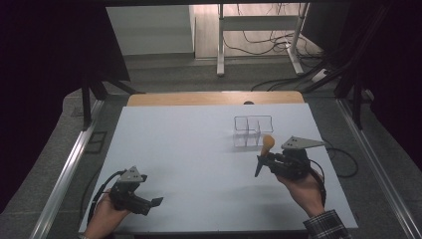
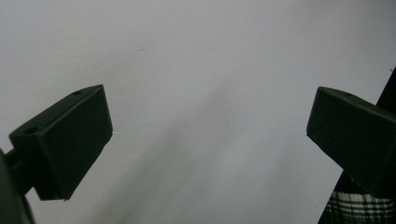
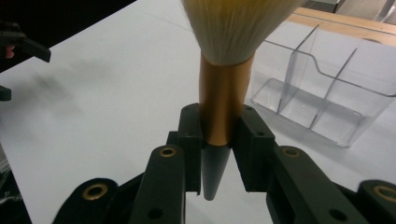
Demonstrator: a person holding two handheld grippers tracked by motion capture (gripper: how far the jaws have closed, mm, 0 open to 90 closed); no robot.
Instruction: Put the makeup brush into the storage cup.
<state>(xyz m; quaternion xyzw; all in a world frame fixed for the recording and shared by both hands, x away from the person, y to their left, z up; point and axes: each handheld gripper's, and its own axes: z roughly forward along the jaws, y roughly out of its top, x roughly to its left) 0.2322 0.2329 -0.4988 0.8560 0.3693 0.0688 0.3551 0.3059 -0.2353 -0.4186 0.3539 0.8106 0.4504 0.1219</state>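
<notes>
A makeup brush [image 3: 223,84] with pale bristles, a gold ferrule and a dark tapered handle is clamped upright in my right gripper [image 3: 219,133], bristles up. In the high view the brush [image 1: 265,148] and right gripper [image 1: 265,158] hover just in front of a clear plastic organizer [image 1: 252,131] with several compartments. That organizer [image 3: 322,88] lies right of the brush in the right gripper view and looks empty. My left gripper [image 1: 155,201] rests low at the table's front left, jaws wide apart over bare white surface [image 2: 205,84], holding nothing.
The white tabletop [image 1: 189,149] has a wooden strip [image 1: 214,98] along its far edge. Beyond it stand a desk frame [image 1: 259,40] and loose cables [image 1: 278,45] on the floor. A plaid sleeve [image 1: 326,225] shows at the front right.
</notes>
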